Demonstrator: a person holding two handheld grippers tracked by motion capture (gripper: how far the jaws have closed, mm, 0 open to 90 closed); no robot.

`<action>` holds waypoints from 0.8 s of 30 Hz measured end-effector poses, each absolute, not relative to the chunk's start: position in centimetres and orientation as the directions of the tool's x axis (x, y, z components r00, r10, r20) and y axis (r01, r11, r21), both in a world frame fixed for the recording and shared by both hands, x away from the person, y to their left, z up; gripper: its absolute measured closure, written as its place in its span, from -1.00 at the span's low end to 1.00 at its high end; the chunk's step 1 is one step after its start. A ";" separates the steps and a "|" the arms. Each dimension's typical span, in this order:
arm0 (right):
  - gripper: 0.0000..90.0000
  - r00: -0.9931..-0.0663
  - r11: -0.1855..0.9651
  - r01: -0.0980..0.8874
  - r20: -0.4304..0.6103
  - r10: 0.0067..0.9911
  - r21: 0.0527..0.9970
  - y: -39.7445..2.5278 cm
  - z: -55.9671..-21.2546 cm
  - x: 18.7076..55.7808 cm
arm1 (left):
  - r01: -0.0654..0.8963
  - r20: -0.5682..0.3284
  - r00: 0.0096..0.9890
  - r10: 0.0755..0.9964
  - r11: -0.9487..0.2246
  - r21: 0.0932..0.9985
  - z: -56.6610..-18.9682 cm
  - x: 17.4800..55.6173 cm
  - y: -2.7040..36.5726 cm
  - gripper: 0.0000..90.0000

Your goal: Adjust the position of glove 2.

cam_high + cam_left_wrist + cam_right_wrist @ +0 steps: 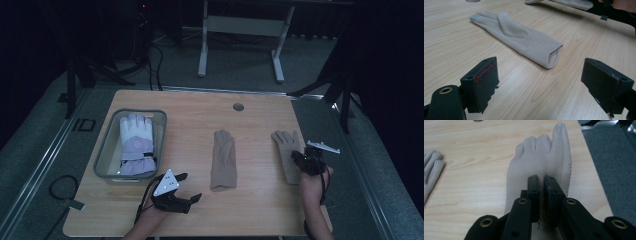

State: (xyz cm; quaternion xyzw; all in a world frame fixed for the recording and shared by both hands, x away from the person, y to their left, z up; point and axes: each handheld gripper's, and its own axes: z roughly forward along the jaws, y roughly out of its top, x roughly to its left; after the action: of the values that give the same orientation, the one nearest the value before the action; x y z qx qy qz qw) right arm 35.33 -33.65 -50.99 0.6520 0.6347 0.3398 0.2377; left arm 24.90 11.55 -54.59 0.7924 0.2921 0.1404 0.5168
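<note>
Two beige knit gloves lying flat: right gripper (541,182) pinching, seemingly, right glove (541,162); left gripper (541,82) gaping before middle glove (521,37).

Pretty dim room here, most of the light is landing on the wooden table (260,120) while everything around it is fading into black. The table is sitting on a grey carpet floor (380,200) with a metal rail (37,170) running along its left side. There's a round cable hole (238,107) showing near the far edge of the tabletop. Further back, a white desk frame (240,30) is standing on two legs. Black cables (152,55) are trailing across the floor at the far left, and another cable (60,185) is looping on the near left. Dark stand legs (325,82) are poking in at the right.
</note>
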 end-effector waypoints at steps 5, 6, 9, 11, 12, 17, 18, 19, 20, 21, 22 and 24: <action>0.83 -0.047 -0.056 0.698 0.124 0.991 0.714 -33.4 -52.7 34.6 | 0.310 -0.069 0.794 0.604 -0.304 0.901 -54.5 24.8 11.4 -0.68; 0.82 -0.049 -0.055 0.706 0.126 0.991 0.707 -33.5 -53.2 34.6 | 0.309 -0.070 0.795 0.603 -0.303 0.902 -54.5 24.8 11.4 -0.68; 0.78 -0.057 -0.033 0.727 0.108 0.993 0.686 -33.4 -54.3 34.6 | 0.309 -0.071 0.796 0.602 -0.303 0.902 -54.5 24.8 11.4 -0.68; 0.75 -0.071 -0.012 0.727 0.093 0.993 0.686 -33.2 -54.4 34.5 | 0.310 -0.073 0.795 0.602 -0.301 0.902 -54.6 24.8 11.4 -0.68; 0.72 -0.077 -0.006 0.732 0.091 0.993 0.681 -33.2 -54.3 34.5 | 0.311 -0.073 0.795 0.602 -0.301 0.902 -54.5 24.8 11.5 -0.68; 0.50 -0.114 0.011 0.736 0.109 0.987 0.677 -33.5 -54.1 34.4 | 0.309 -0.073 0.794 0.603 -0.298 0.903 -54.5 24.8 11.6 -0.68; 0.45 -0.123 0.021 0.735 0.103 0.987 0.677 -33.5 -54.0 34.4 | 0.311 -0.074 0.793 0.604 -0.297 0.903 -54.5 24.8 11.6 -0.68; 0.43 -0.130 0.026 0.733 0.103 0.986 0.679 -33.7 -53.9 34.3 | 0.311 -0.075 0.793 0.604 -0.297 0.903 -54.5 24.8 11.6 -0.68; 0.43 -0.130 0.026 0.733 0.103 0.986 0.679 -33.7 -53.9 34.3 | 0.311 -0.075 0.793 0.604 -0.297 0.903 -54.5 24.8 11.6 -0.68; 0.41 -0.138 0.029 0.729 0.105 0.985 0.684 -33.8 -53.7 34.3 | 0.312 -0.075 0.793 0.604 -0.297 0.902 -54.5 24.8 11.6 -0.68; 0.37 -0.147 0.044 0.717 0.089 0.985 0.695 -34.1 -53.3 34.3 | 0.311 -0.075 0.794 0.604 -0.298 0.902 -54.5 24.8 11.6 -0.68; 0.34 -0.192 0.060 0.692 0.103 0.976 0.719 -34.5 -52.7 34.5 | 0.310 -0.076 0.796 0.601 -0.297 0.903 -54.5 24.8 11.6 -0.68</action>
State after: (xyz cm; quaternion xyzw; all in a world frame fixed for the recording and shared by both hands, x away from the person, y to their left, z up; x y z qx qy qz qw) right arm 34.54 -34.49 -52.73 0.5991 0.6963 0.3333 0.2127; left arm 24.84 11.60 -54.54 0.7931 0.2873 0.1401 0.5185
